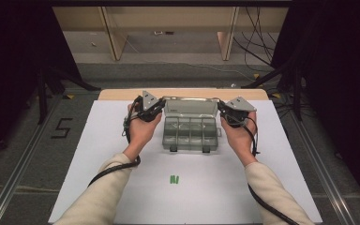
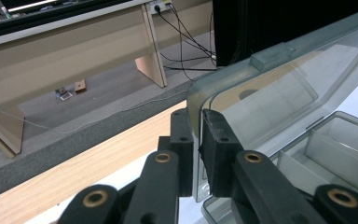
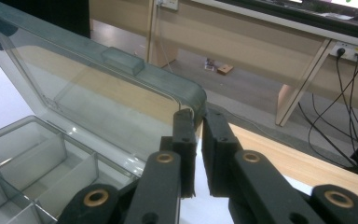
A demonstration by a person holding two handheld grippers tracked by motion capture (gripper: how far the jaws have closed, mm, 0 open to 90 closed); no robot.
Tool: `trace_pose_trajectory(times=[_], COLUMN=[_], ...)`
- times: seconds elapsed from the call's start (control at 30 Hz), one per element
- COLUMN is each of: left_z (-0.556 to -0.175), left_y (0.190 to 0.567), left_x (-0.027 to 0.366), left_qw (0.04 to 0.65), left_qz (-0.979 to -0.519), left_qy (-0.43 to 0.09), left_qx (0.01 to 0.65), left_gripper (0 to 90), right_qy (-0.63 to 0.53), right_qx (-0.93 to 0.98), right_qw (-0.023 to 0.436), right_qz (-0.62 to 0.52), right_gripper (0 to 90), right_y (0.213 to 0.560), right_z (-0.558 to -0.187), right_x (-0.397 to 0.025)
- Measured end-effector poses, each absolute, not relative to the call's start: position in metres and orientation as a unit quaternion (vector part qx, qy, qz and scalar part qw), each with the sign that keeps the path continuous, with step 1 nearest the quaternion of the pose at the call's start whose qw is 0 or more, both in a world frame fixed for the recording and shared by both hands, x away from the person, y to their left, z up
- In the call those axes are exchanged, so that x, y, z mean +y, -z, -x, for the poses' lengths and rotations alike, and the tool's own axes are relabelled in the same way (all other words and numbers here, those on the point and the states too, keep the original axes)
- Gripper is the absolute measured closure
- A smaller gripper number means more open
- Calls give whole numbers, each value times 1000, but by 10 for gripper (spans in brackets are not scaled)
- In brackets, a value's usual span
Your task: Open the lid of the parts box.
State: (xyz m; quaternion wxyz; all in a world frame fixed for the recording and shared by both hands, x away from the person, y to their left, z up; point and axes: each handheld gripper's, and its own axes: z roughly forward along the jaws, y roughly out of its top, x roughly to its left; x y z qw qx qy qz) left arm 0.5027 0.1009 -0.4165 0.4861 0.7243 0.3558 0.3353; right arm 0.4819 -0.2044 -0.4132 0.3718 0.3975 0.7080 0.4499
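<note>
Overhead, a clear plastic box [image 1: 189, 132] sat on a white sheet [image 1: 98, 154] near the far edge of a wooden table [image 1: 122, 94], midway between its left and right edges. Its lid [image 1: 190, 107] stood raised at the far side, hinged back and tilted away from the person. Inside, the box was split into small compartments, which looked bare.

Two hands reached in from the near edge, each holding tongs. The left gripper [image 1: 146, 108] was clenched on the lid's left corner; in the left gripper view its black jaws pinched the lid's rim [image 2: 196, 122] between them. The right gripper [image 1: 229, 111] gripped the lid's right corner the same way, and in the right gripper view its jaws closed on the rim [image 3: 196, 108].

A small green thing [image 1: 174, 179] lay on the sheet nearer the person, well apart from the box. Beyond the table, cables [image 1: 255, 44] trailed across a grey floor.
</note>
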Motion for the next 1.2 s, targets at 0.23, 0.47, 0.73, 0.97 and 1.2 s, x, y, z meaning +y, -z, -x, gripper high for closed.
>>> trace_pose_trajectory(times=[0.23, 0.47, 0.73, 0.97, 1.2], left_z=[-507, -512, -514, -515, -516], left_y=[416, 417, 419, 420, 422], left_x=[101, 100, 99, 99, 98], left_qw=[483, 485, 483, 481, 479], left_qz=[-722, -722, -719, -719, -720], left_qy=[-333, -338, -329, -329, -330], left_qx=[367, 360, 377, 379, 378], left_gripper=[832, 836, 836, 836, 837], right_qy=[-453, -455, -458, -458, -458], right_qx=[705, 704, 702, 699, 700], right_qw=[370, 369, 365, 369, 364], right_qz=[-400, -401, -405, -406, -410], right_gripper=[848, 849, 849, 849, 849], right_y=[413, 413, 413, 414, 416], right_z=[-487, -490, -492, -494, -496], right_x=[-204, -205, -205, -205, -205])
